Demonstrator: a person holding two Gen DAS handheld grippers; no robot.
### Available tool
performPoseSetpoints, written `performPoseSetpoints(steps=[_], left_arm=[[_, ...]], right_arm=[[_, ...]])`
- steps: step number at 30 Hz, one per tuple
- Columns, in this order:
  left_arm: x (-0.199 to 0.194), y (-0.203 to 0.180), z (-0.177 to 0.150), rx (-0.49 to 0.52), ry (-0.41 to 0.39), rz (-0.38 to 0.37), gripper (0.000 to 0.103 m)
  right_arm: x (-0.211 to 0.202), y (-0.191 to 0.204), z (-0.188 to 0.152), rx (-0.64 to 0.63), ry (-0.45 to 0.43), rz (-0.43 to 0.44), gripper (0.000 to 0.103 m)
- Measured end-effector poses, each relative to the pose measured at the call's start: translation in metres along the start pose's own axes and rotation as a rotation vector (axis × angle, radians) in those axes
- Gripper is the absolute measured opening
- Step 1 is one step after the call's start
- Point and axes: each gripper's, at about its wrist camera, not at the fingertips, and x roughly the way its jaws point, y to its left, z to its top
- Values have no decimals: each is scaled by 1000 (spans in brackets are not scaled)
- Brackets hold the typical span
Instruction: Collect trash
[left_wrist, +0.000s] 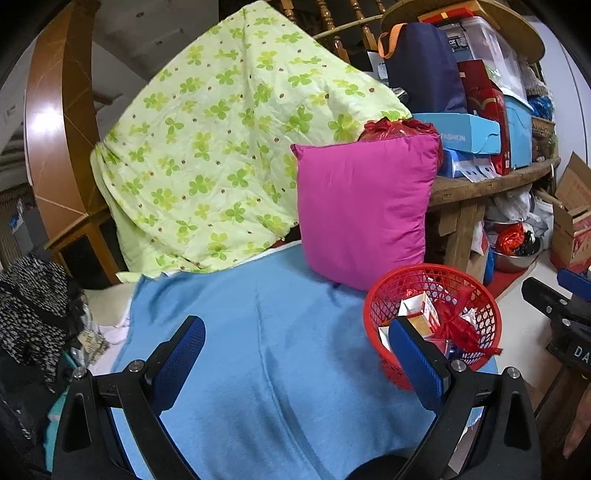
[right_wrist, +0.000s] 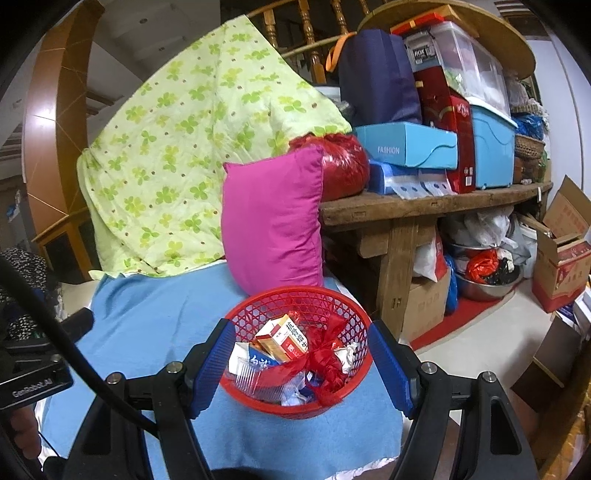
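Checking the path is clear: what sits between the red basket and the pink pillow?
Only bare blue blanket; in the right wrist view, the red basket stands just before the pink pillow.

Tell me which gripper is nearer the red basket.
Right. The right gripper is open with its fingers on either side of the red basket, not pressing it. The left gripper is open over the blue blanket, with the basket off to its right.

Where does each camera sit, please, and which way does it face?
Left wrist: on the left gripper, facing the blue blanket and pink pillow; its open fingers show, red basket at right.
Right wrist: on the right gripper, facing the red basket between its open fingers; the left gripper shows at left.
Both share basket, pillow, blanket and green quilt.
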Motion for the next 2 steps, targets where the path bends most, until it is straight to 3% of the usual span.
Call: performPoseSetpoints(steps=[2], left_arm=[[15, 14, -5, -31, 23, -34, 99]], right_arm=[[13, 6, 2, -5, 15, 2, 77]])
